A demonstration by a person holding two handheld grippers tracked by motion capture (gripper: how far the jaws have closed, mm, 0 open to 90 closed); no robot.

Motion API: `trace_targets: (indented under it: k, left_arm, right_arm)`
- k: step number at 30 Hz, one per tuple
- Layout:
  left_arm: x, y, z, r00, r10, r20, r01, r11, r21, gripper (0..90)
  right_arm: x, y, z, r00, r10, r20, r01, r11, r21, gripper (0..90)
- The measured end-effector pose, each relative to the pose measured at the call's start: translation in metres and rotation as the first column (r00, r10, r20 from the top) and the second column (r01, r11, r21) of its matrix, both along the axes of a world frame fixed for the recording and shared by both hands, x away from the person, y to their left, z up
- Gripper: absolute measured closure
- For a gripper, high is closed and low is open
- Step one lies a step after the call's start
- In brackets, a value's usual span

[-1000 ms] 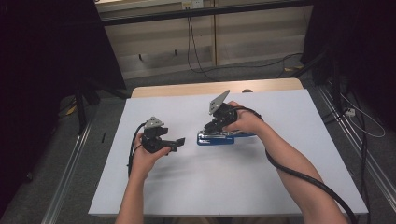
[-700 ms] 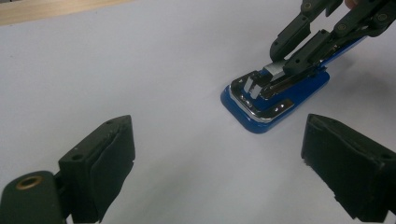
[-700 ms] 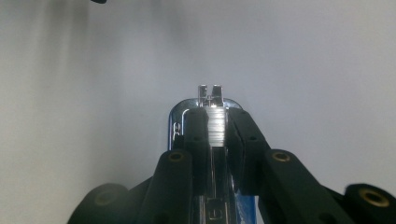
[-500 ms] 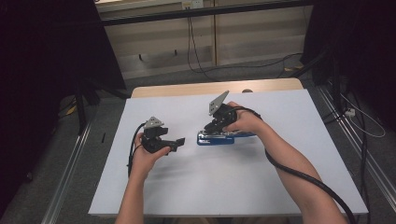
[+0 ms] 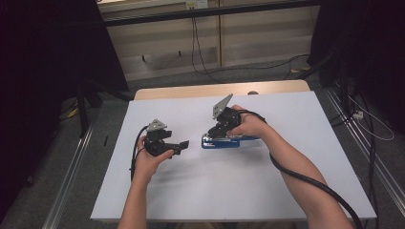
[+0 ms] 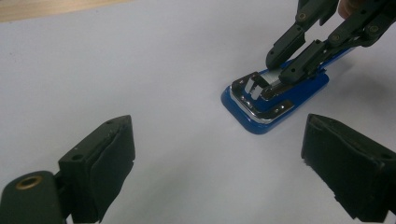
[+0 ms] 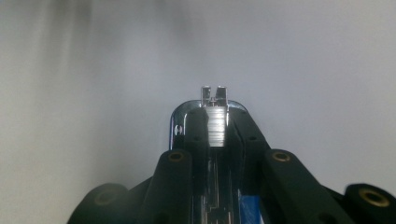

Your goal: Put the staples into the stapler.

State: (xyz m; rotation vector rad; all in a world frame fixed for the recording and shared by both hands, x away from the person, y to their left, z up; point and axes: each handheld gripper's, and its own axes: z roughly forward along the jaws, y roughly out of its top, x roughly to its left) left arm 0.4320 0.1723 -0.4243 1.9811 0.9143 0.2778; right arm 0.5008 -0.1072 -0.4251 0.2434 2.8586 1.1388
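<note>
Item: blue stapler [image 5: 219,141] — lies flat near the middle of the white table [image 5: 286,191]. Right gripper [image 5: 220,131]: jaws narrowed onto its metal staple channel, grip made. Left gripper [image 5: 177,145]: jaws wide, empty, just beside it. Remaining, by judgement — whatever handling follows; the stapler is not yet lifted.

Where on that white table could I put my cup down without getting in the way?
The table is bare right of the stapler and along the near edge. It is crowded in the middle, where the right tool grips the stapler and the left tool waits.
</note>
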Motion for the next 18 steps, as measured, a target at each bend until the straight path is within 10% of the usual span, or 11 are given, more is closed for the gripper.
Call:
trace_targets:
  k: [18]
  left_arm:
    - [0.001,-0.003,-0.002,1.0,-0.006,-0.003,0.006,0.9999,0.013,9.9]
  right_arm:
    - [-0.008,-0.009,0.007,0.9963,-0.085,-0.013,0.085,0.9956,0.04,58.9]
